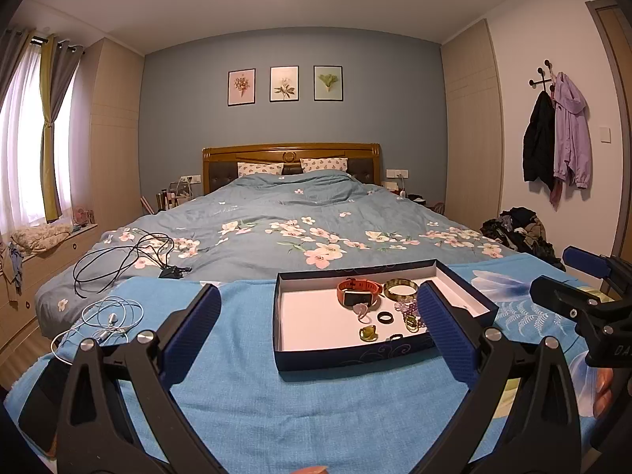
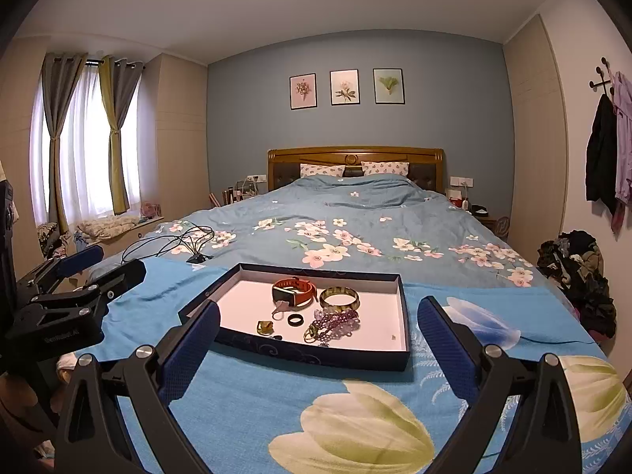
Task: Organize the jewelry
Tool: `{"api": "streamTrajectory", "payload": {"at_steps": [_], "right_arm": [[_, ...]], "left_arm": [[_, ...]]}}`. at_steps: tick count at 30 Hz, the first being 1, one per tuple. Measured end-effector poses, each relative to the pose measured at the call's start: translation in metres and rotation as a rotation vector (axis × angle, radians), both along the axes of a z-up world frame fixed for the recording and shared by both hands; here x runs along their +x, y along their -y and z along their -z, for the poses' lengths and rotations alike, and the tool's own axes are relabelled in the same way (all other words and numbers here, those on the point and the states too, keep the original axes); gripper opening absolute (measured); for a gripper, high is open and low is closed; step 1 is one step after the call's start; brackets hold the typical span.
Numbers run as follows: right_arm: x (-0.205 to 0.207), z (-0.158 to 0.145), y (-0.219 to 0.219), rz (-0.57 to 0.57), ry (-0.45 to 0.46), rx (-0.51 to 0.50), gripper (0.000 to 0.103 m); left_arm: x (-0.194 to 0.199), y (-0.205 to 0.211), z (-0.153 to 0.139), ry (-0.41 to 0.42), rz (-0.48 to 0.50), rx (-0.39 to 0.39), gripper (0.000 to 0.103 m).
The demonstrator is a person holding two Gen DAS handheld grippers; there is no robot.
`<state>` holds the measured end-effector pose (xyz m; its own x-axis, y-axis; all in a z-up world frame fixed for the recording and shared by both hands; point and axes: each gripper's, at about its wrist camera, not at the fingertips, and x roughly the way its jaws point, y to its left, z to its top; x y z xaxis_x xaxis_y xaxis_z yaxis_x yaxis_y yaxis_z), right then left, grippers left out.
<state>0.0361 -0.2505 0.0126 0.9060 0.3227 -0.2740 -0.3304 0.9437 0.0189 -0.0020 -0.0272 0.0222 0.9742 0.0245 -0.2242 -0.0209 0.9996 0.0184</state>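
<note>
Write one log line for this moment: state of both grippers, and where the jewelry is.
left gripper: open, empty | right gripper: open, empty | jewelry: in box on bed

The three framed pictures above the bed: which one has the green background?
The rightmost framed picture: it shows a green plant on a pale green ground. The middle picture is cream, and the left picture is pink.
</note>
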Motion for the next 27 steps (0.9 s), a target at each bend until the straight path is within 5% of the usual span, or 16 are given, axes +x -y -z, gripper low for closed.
{"api": "streamTrajectory", "payload": {"at_steps": [27], "right_arm": [[0.0026, 0.0009, -0.0001, -0.001, -0.009, 0.010, 0.097]], "left_arm": [[-0.0025, -0.0026, 0.0001, 0.007, -0.019, 0.001, 0.098]]}}
